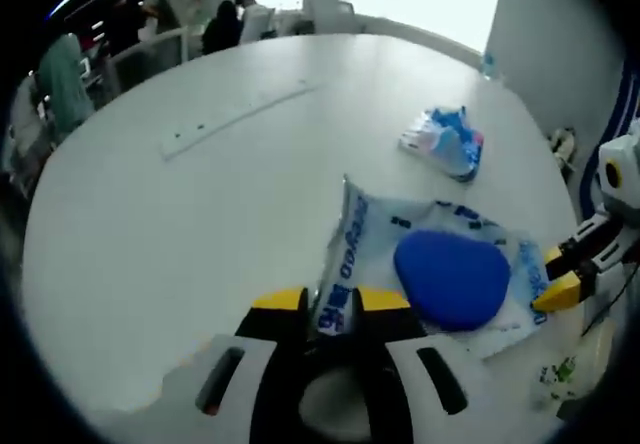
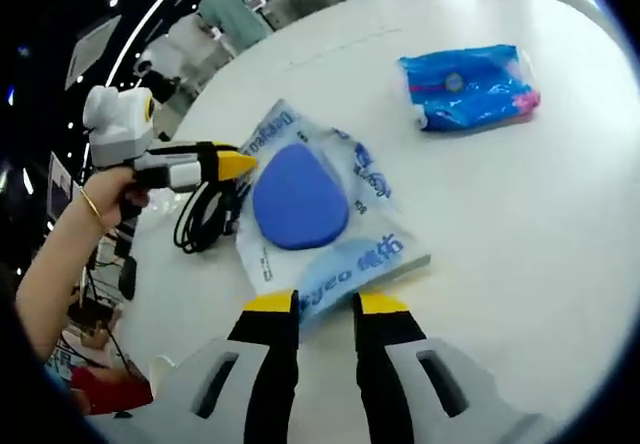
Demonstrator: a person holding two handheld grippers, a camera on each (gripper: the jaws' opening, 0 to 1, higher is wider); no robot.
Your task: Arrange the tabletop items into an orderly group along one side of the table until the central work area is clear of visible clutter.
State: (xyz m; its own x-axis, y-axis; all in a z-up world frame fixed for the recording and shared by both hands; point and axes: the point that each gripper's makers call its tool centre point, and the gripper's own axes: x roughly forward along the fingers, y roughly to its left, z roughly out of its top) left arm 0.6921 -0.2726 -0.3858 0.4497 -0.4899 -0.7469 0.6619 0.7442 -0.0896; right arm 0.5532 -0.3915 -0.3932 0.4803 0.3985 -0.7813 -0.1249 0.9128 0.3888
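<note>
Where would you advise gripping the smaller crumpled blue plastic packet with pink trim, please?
Probably by a long edge of the smaller blue packet, approaching from the open white table side. It lies flat and apart from the large clear bag with the blue oval pad, so a low sideways pinch on its thin rim seems easiest. Both the left gripper and right gripper are at that bag.

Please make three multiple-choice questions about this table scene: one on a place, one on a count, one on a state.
1. Where is the blue oval pad? A in the clear printed plastic packet; B on bare table; C on a chair.
2. How many packets lie on the white round table? A one; B two; C four.
3. The small blue-and-pink plastic packet is: A gripped; B lying free; C under the pad.
Answers: 1 A, printed film covers it. 2 B, one clear, one blue-and-pink. 3 B, nothing touches it.
</note>
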